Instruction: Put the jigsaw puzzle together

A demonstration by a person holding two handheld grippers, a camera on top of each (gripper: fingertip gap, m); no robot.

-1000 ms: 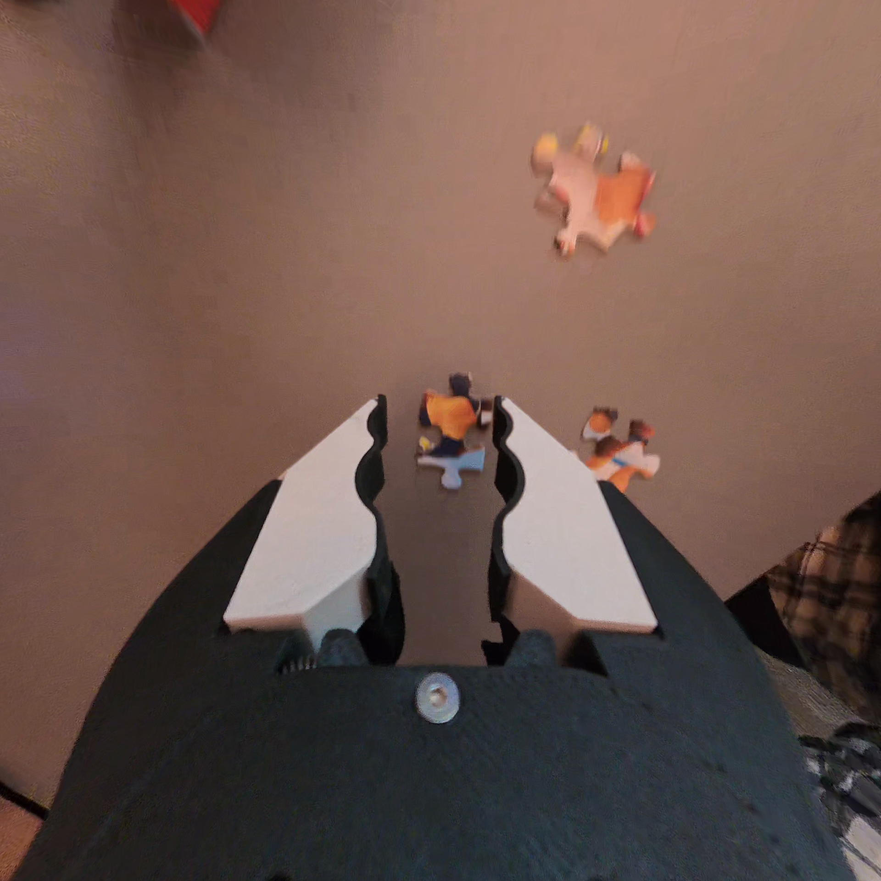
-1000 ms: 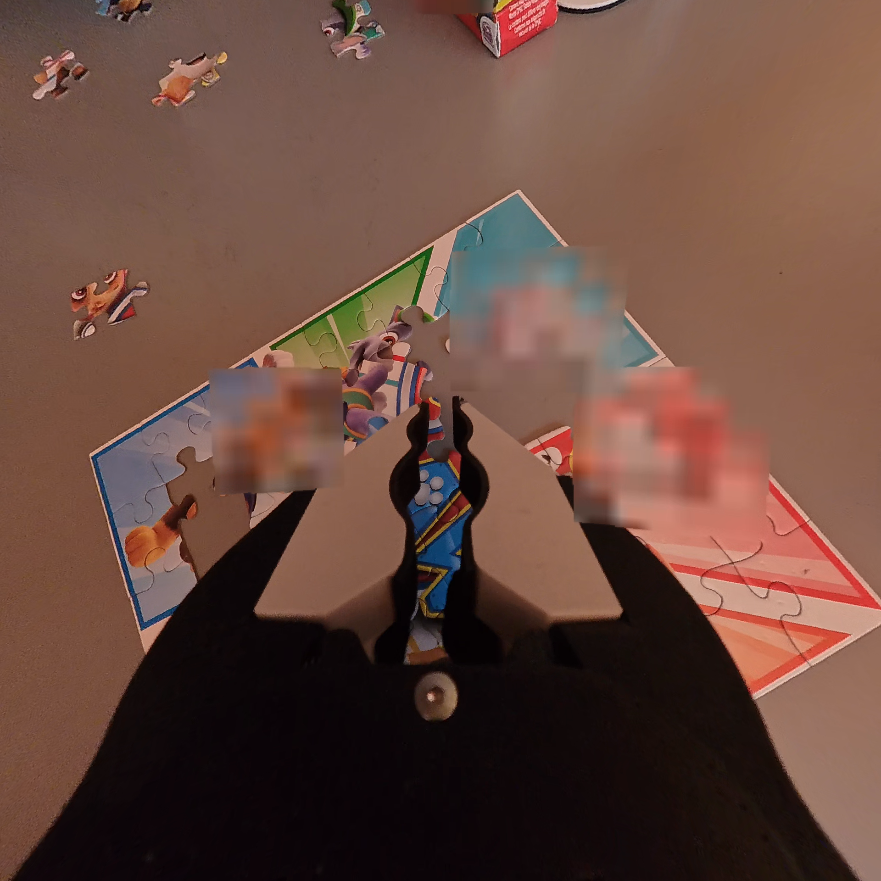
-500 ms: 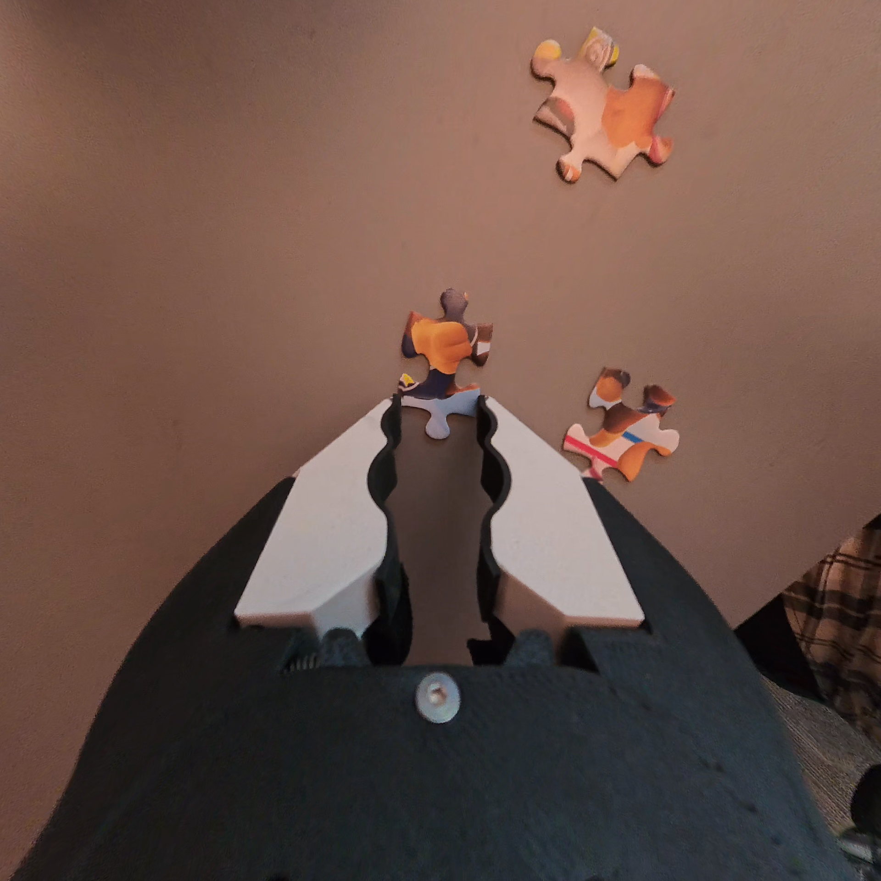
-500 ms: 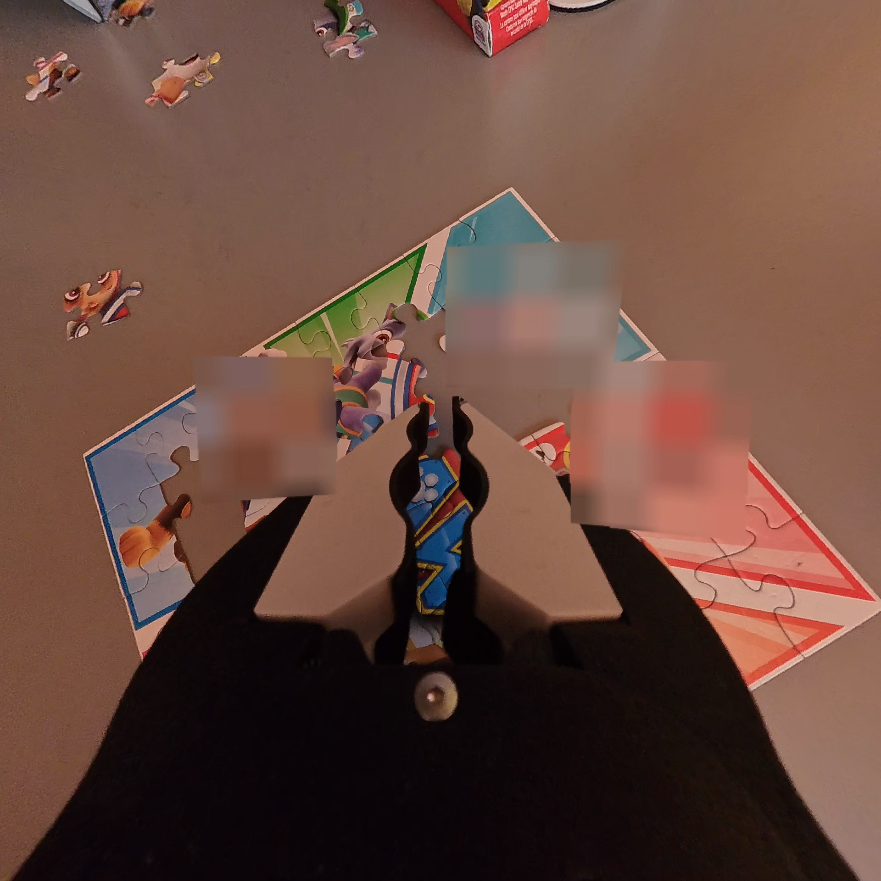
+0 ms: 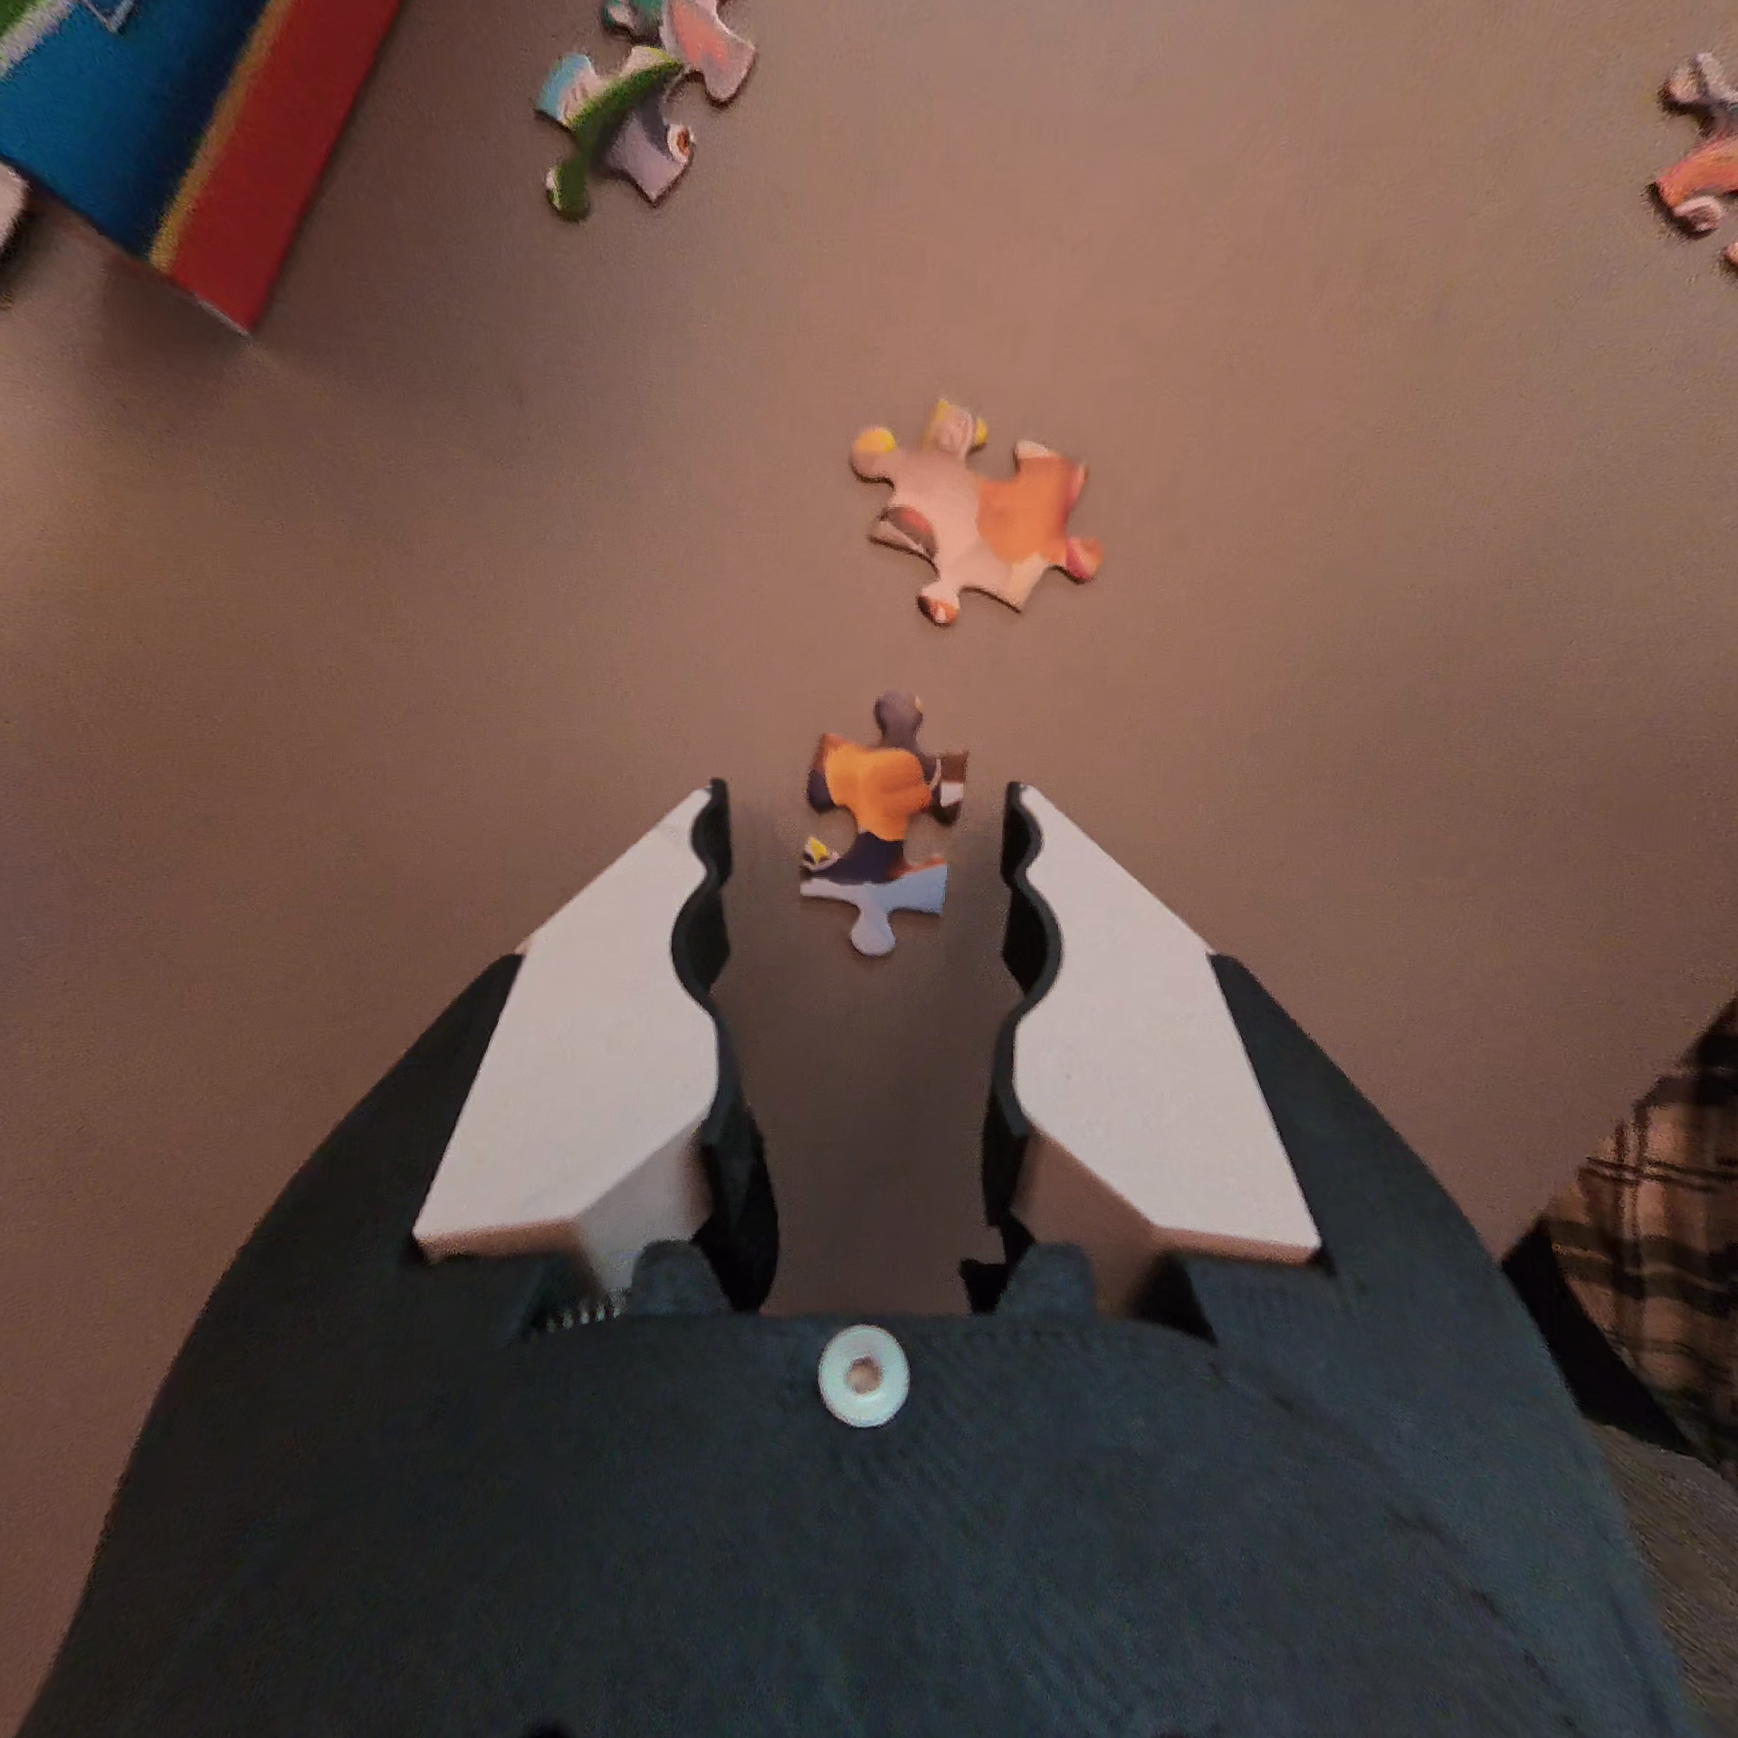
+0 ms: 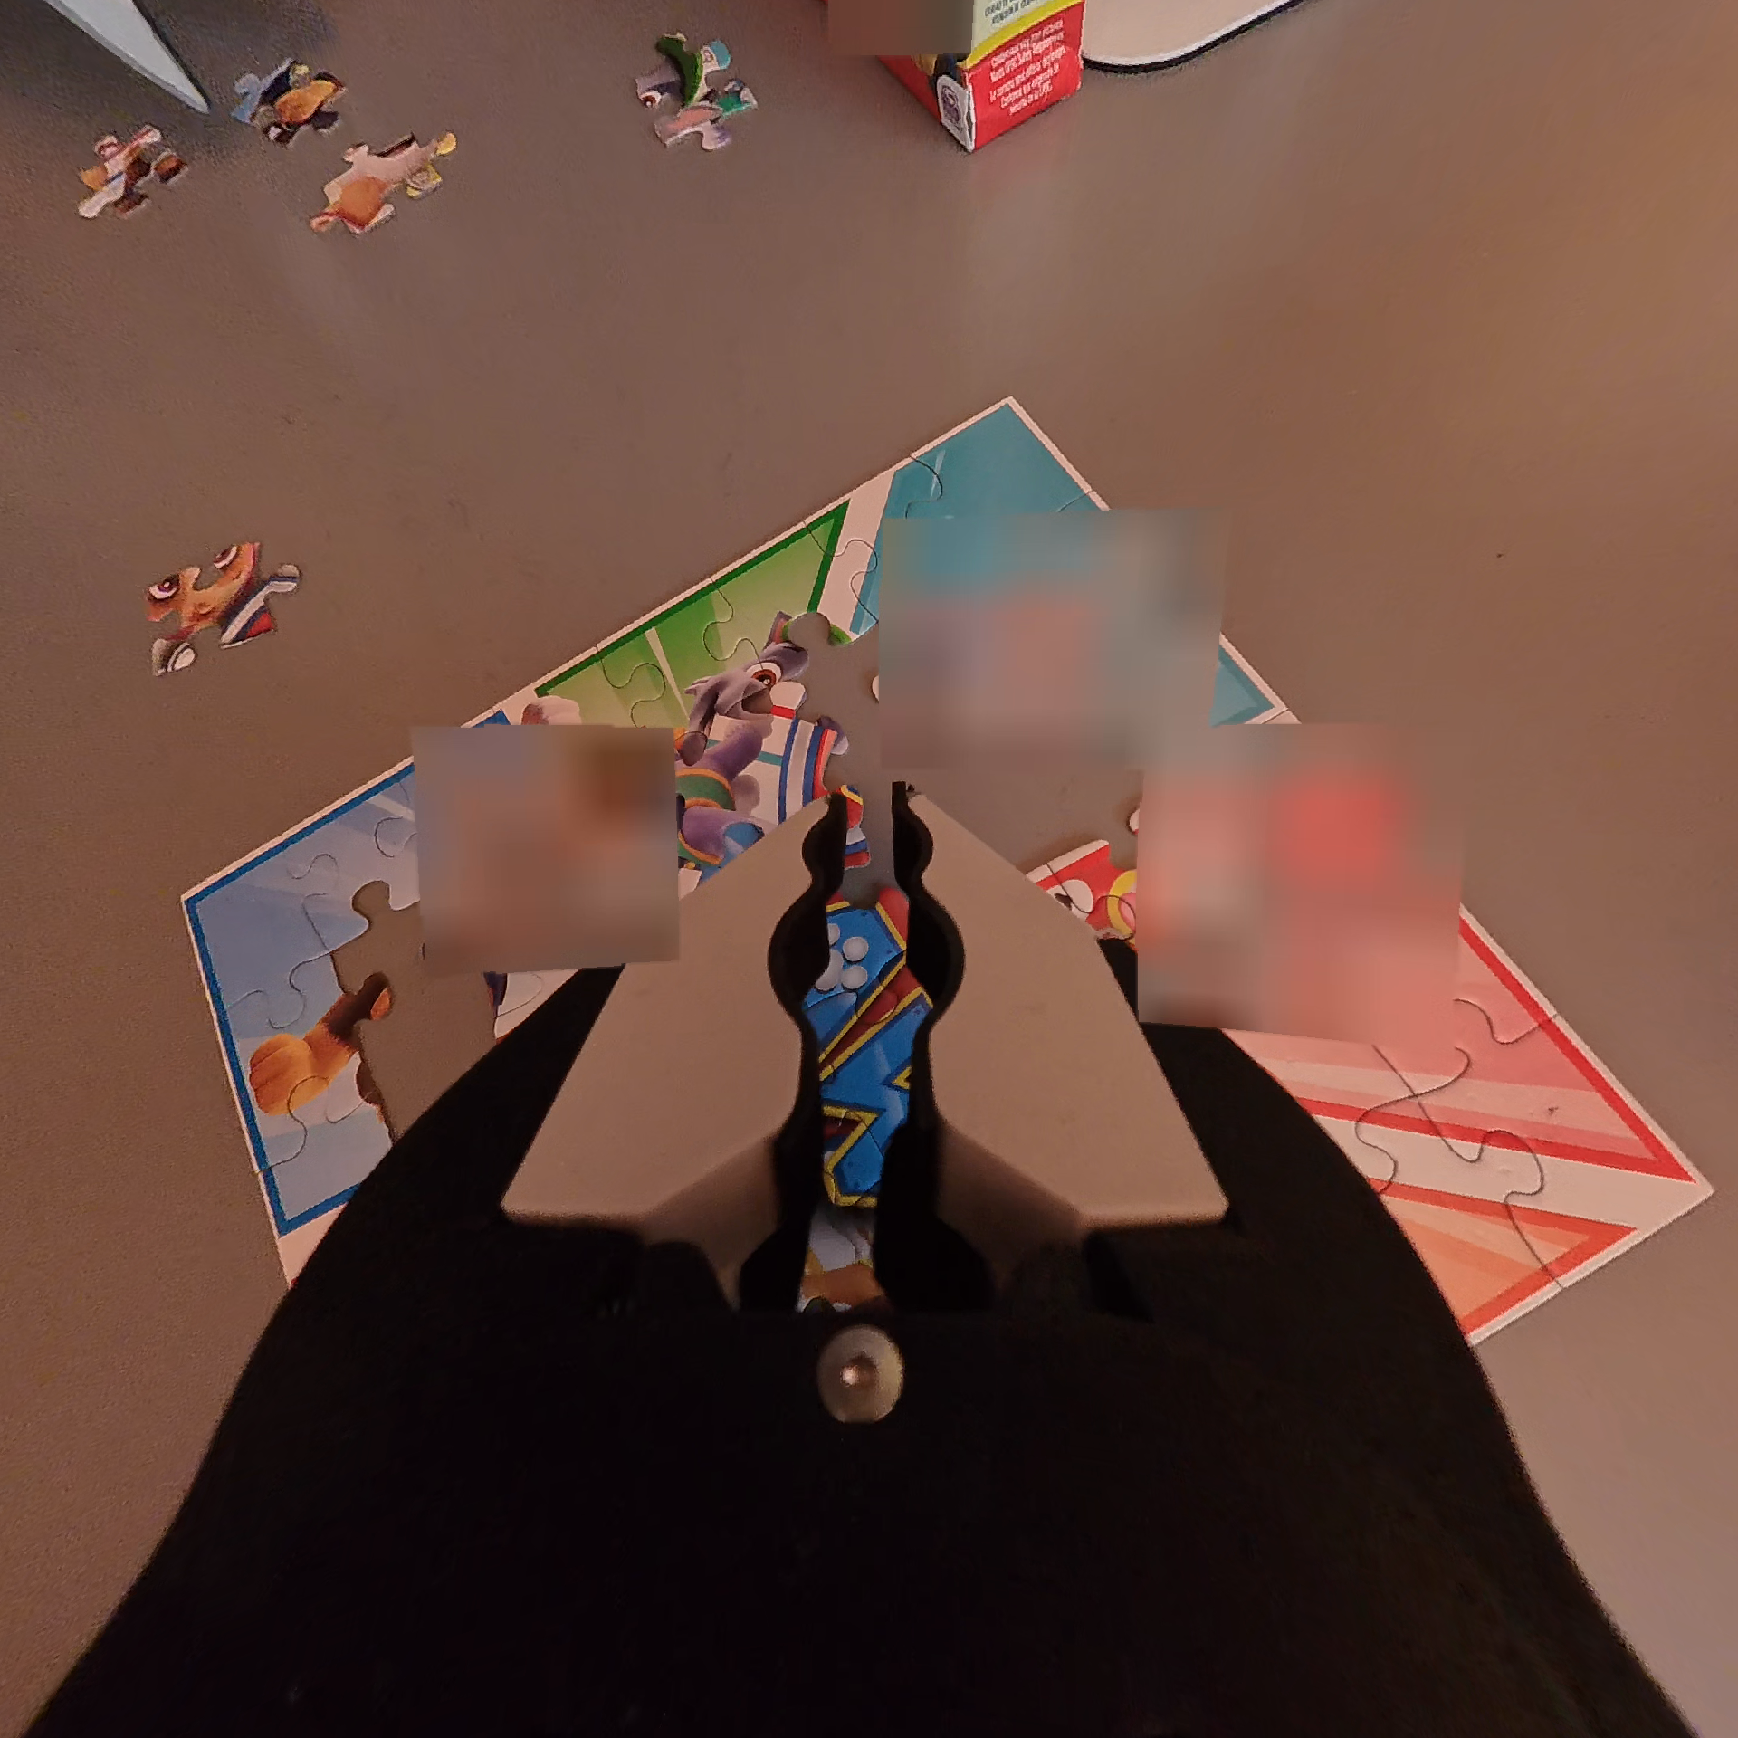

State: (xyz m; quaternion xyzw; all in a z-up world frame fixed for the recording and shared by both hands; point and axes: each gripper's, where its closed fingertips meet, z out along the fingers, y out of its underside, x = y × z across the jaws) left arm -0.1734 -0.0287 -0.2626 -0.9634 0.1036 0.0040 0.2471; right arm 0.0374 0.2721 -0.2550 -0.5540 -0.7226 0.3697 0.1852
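Note:
My left gripper (image 5: 863, 799) is open, its fingertips on either side of a loose orange and navy puzzle piece (image 5: 879, 818) lying flat on the brown table; I cannot tell whether they touch it. A peach and orange piece (image 5: 978, 513) lies just beyond. My right gripper (image 6: 870, 799) is shut and empty, hovering over the middle of the partly assembled puzzle (image 6: 1505, 1157), which has gaps near its centre and its left part. Parts of the puzzle are hidden by the gripper.
A red and blue box (image 5: 188, 122) and a green piece (image 5: 639, 113) lie at the far left. The right wrist view shows several loose pieces (image 6: 221, 607) at left and top, and a red box (image 6: 997, 85). A plaid sleeve (image 5: 1655, 1270) is at right. The gap from one gripper's tips to the other's is roughly 35 cm. The partly assembled puzzle (image 6: 1505, 1157) sits 12 cm or so from the ends of my right fingers.
My left gripper has opened wider and moved forward, so the orange and navy piece sits between its tips again. The right gripper stays shut over the puzzle, barely moved.

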